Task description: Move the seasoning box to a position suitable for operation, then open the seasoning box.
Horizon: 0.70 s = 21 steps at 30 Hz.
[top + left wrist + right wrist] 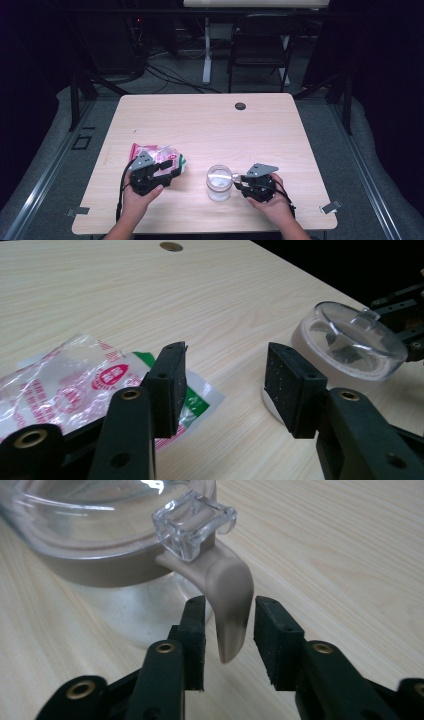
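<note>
Clear jar (219, 182), near table edge, lid on, beige latch tab (231, 611) down | snack packet (159, 159) flat on table, unopened | left gripper (226, 385) half open, empty, above packet edge | right gripper (229, 642) jaws astride tab, not gripping | judged: early; opening and filling remain

The high view is dim and soft: the counter (210, 125) is evenly lit from above while the room falls to black at nine and three o'clock. Both tool views are brighter; glare glints on the clear lid (100, 510), and near tool parts blur.
</note>
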{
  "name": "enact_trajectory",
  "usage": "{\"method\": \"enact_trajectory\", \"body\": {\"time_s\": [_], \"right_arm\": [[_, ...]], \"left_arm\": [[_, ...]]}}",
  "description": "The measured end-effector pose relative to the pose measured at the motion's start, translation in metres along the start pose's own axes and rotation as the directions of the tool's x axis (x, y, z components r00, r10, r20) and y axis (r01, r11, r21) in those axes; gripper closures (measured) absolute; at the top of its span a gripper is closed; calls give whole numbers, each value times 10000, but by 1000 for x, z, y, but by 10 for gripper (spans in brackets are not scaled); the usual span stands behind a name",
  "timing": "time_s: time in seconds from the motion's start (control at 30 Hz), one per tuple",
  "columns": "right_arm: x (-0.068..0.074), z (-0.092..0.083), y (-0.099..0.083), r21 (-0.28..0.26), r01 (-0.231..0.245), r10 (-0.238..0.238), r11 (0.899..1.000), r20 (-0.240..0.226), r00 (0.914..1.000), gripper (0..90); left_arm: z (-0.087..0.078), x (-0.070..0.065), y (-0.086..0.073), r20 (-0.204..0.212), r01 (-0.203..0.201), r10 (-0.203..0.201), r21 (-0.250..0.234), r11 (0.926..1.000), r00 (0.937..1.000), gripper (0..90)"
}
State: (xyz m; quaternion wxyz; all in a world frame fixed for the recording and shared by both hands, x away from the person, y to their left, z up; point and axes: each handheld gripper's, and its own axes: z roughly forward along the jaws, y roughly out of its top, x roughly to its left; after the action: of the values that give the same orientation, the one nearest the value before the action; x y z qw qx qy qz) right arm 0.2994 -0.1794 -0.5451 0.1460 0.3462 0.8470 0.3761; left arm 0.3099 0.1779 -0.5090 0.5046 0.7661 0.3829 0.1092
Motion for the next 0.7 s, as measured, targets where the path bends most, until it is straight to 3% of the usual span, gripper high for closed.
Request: {"method": "enact_trajectory", "body": {"time_s": [0.07,0.23,0.3,0.43,0.53,0.7], "right_arm": [[1,-8,0,-36,-97,96,9999,-70,9999,617],[0,-33,10,-283,-332,338,9990,197,9992,602],[1,-41,14,-543,-411,431,9977,363,9984,606],[4,-50,19,-536,-536,573,9971,709,9958,597],[5,-54,24,-828,-1253,1318,9887,779,9882,591],[3,-54,35,-1000,-2019,2093,9743,702,9753,592]], "left_arm": [[2,-2,2,-17,18,-18,-11,10000,10000,514],[3,-10,6,-100,-598,602,366,9975,9981,555],[4,-13,10,74,-786,783,511,9956,9969,578],[12,-20,18,196,-859,847,695,9939,9962,621],[18,-25,23,218,-795,780,752,9940,9967,656],[24,-31,30,269,-795,777,740,9941,9966,678]]}}
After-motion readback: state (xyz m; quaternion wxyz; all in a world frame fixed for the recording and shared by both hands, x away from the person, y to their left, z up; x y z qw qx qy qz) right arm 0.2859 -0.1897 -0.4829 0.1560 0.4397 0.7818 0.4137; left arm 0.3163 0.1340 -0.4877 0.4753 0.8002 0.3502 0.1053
